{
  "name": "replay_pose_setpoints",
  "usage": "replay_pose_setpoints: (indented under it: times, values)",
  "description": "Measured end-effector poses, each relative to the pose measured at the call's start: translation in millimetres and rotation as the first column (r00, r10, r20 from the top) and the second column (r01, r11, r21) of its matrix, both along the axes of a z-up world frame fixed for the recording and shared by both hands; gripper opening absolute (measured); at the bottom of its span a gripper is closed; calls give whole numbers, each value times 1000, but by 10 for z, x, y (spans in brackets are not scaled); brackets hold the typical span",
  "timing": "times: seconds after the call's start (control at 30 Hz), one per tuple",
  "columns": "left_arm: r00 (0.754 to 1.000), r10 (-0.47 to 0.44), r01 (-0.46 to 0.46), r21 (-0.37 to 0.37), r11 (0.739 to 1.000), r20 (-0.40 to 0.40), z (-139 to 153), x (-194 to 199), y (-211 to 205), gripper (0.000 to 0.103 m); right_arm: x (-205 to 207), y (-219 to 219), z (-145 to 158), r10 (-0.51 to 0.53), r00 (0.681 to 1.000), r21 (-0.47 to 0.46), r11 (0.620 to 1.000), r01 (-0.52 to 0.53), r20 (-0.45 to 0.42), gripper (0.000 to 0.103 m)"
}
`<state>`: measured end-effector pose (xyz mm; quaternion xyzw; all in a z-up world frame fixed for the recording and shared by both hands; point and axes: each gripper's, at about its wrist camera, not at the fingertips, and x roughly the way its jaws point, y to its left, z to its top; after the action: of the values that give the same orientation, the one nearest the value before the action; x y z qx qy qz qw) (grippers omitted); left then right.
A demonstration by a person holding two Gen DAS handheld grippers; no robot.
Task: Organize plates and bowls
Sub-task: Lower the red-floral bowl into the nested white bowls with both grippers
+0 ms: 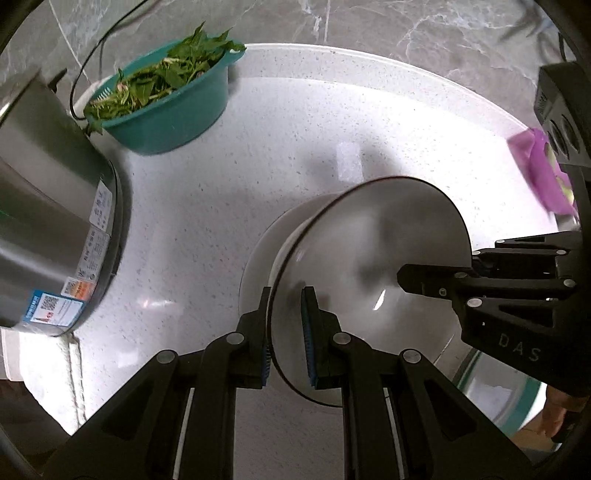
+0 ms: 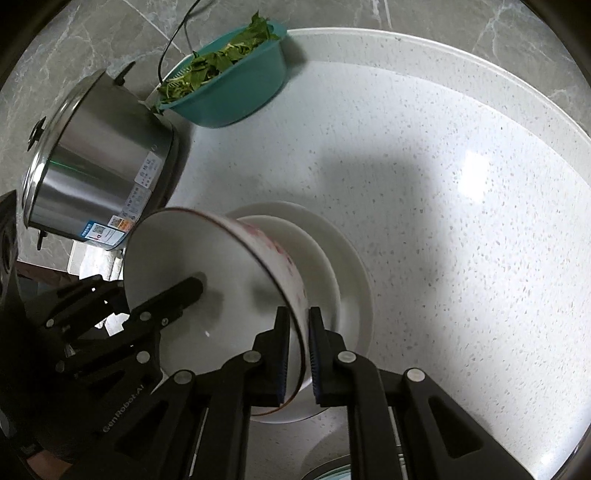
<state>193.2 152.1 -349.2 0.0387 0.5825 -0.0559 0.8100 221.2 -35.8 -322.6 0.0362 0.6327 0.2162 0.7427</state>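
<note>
Grippers on both sides clamp the same white bowl [image 2: 221, 280], and we see it tilted above a stack of white plates [image 2: 347, 280] on the speckled white countertop [image 2: 443, 221]. Our left gripper [image 1: 286, 332] pinches the bowl's rim on one side, one blue-padded finger inside and one outside. Our right gripper [image 2: 297, 350] bites the opposite rim the same way, its jaws closed on the wall, which carries a faint pink pattern outside. From the left wrist view the right gripper's finger reaches into the bowl from the right edge. We cannot tell whether the bowl's base touches the top plate. A stainless steel pot [image 2: 99, 162] with stickers stands at the left. Behind it sits a teal colander [image 1: 166, 107] of green leaves [image 1: 162, 74], with a black cable [image 2: 177, 33] nearby. A purple object [image 1: 543, 170] shows at the right edge of the left wrist view.
</note>
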Motion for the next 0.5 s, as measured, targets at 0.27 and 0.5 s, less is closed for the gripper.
replay_pose_setpoints:
  times: [0.27, 0.5]
  values:
    - [999, -1, 0, 19, 1000, 44, 22, 28, -9, 14, 133, -15, -46, -15, 999, 0, 1000, 15, -29, 8]
    - [998, 17, -17, 2, 1000, 58, -18, 11, 25, 14, 170, 56, -24, 23, 999, -63, 998, -24, -31, 10]
